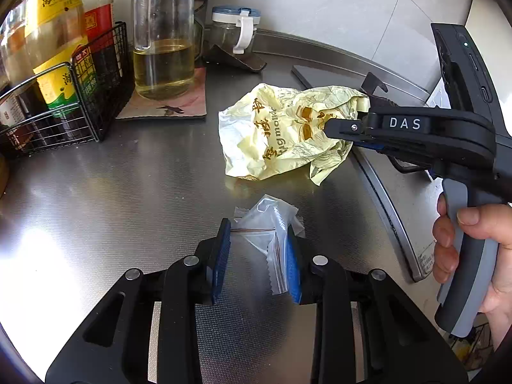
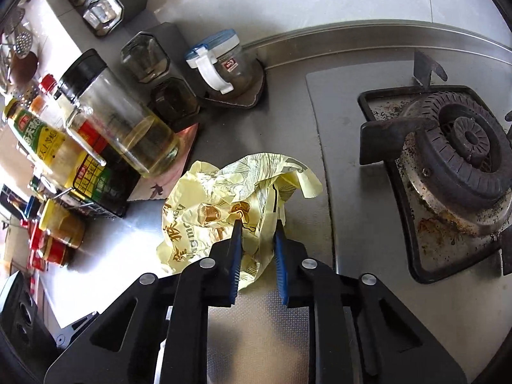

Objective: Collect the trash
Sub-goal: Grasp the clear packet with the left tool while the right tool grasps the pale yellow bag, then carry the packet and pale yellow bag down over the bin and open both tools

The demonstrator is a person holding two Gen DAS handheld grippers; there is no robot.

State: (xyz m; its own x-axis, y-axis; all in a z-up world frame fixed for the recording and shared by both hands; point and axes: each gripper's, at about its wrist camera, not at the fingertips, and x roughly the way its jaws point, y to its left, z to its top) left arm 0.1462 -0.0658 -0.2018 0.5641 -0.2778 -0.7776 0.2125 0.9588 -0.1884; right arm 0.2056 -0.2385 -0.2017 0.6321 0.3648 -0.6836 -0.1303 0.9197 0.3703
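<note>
Two pieces of trash are lying on the steel desk [image 1: 96,198], and each tool is taking one so both can be lifted together. The left tool [image 1: 257,256] is closing narrowly on the clear plastic wrapper [image 1: 272,224]. The right tool [image 2: 257,249] is pinching a fold of the crumpled yellow bag [image 2: 224,198] beside the one stove burner [image 2: 460,147].

Landmark: the crumpled yellow wrapper [image 1: 281,134] on the steel counter [image 1: 112,198].
Left of it: bare counter, open to a gripper.
Behind-left: oil jar [image 1: 163,48] and wire rack [image 1: 80,96] of bottles block.
Behind: lidded jar [image 2: 220,60].
Right: gas burner [image 2: 460,147].
Front: clear plastic wrapper [image 1: 272,233].
</note>
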